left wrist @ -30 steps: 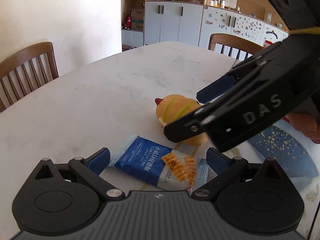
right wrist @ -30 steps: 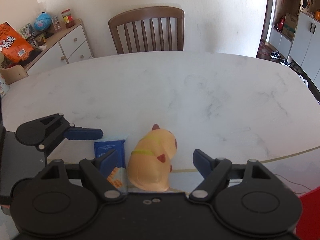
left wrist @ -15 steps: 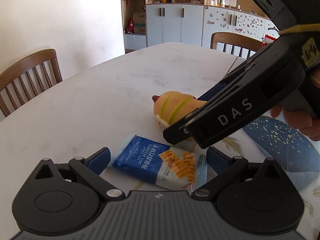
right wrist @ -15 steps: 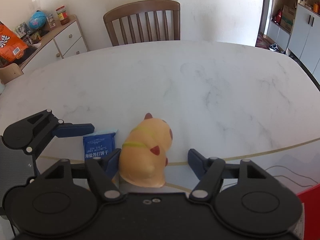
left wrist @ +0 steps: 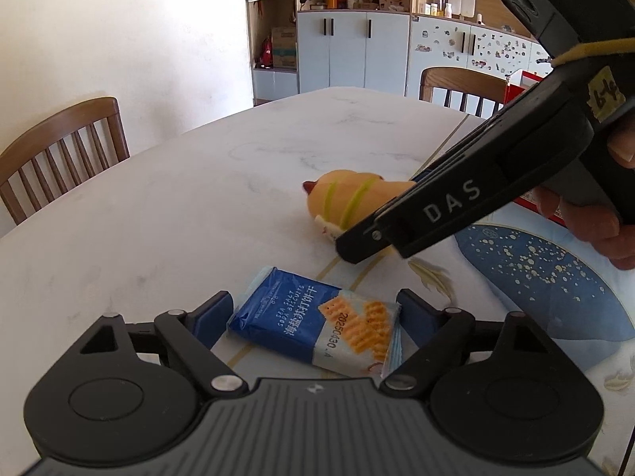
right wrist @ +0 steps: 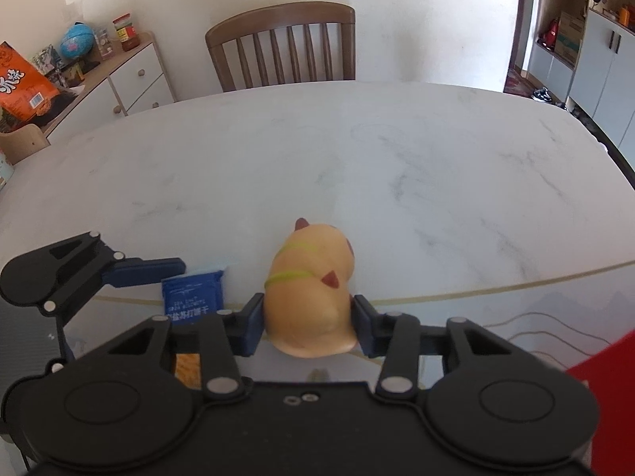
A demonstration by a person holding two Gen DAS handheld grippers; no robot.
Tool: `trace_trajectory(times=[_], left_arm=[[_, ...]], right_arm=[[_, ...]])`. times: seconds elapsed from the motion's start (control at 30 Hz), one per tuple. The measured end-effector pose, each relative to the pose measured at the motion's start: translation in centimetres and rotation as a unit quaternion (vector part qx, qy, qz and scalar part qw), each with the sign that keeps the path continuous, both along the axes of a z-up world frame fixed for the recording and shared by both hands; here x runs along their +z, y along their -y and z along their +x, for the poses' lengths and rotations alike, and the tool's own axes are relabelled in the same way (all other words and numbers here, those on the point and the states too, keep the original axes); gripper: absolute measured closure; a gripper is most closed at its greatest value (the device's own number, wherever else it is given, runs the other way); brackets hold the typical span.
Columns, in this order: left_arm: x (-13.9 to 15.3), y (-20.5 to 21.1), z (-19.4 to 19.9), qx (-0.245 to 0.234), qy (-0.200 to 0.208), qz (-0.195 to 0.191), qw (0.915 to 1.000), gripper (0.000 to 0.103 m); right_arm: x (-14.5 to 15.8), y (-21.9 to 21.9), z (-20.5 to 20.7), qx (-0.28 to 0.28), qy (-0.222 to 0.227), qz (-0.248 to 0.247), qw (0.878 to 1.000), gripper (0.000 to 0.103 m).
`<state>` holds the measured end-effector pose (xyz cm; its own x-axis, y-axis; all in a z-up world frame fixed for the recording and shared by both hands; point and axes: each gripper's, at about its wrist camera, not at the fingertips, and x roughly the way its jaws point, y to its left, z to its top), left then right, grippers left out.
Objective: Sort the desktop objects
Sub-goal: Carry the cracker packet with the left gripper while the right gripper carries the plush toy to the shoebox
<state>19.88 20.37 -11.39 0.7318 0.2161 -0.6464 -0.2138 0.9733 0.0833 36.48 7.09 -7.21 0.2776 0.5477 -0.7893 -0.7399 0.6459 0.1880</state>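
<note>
The biscuit packet (left wrist: 315,323) is lying on the table (left wrist: 166,206) — the toy (left wrist: 349,200) sitting near, at one o'clock.

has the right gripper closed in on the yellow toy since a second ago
Yes. The right gripper has just been closing; its pads now press the yellow toy, which sits on the table.

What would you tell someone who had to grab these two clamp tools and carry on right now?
Right gripper: jaws have just been closing and now press both sides of the yellow toy, which sits on the table.
Left gripper: jaws have just been closing around the blue biscuit packet; its right pad looks to touch the wrapper edge, the left stands off, so no grip yet.
Done: toy gripped.
Left: grip the packet, lift both, sort them. Where they go is not visible.
</note>
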Motion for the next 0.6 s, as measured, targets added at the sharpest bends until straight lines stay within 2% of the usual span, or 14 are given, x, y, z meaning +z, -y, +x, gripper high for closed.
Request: trace_trajectory(times=[0.43,0.6], left_arm=[[0.4,1.3,-0.7,0.023,-0.008,-0.005,0.9997,0.017],[0.6,1.8,-1.1,0.036,-0.01,-0.018,0.9992,0.017]], right_arm=[[0.7,2.4,-0.8,-0.009,0.006,0.003,1.0,0.06],[0.9,3.5,-1.5,-0.01,0.005,0.0,1.0,0.06]])
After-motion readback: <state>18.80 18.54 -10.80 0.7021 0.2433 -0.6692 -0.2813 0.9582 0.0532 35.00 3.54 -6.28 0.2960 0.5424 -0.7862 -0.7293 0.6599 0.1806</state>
